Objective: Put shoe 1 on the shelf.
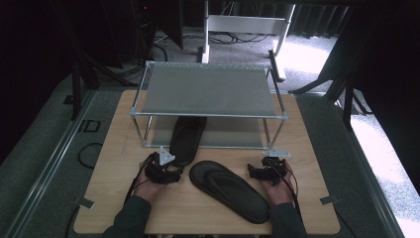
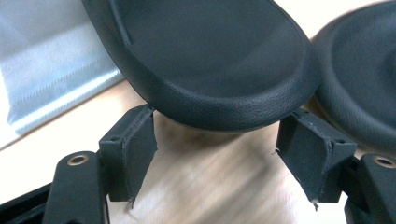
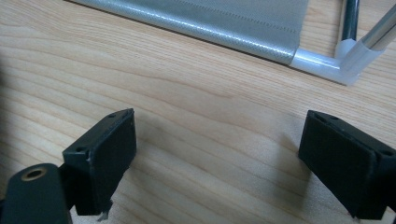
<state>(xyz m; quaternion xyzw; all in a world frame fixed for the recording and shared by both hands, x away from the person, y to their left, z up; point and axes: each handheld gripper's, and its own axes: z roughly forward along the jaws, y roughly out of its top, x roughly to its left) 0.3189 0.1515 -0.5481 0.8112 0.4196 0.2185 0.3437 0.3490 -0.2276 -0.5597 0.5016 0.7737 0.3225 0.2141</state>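
High view: overhead from the person's side, facing forward-down on the tabletop [image 1: 148,208]. Gripper views sit close above it. All share the rack [image 1: 208,89].

Left gripper [image 2: 215,154] jaws apart, right gripper [image 3: 217,163] jaws apart

- Left claw [image 1: 174,174]: black, grey three-cornered plate on top, brass-ringed screw holes.
- Right claw [image 1: 253,173]: black, with a trailing black cable.
- Dark grey-green sleeves [image 1: 130,218].

Between my left jaws I see a matt, grained rubbery black slipper [image 2: 205,60] over pale smooth wood-grain table [image 2: 210,186].
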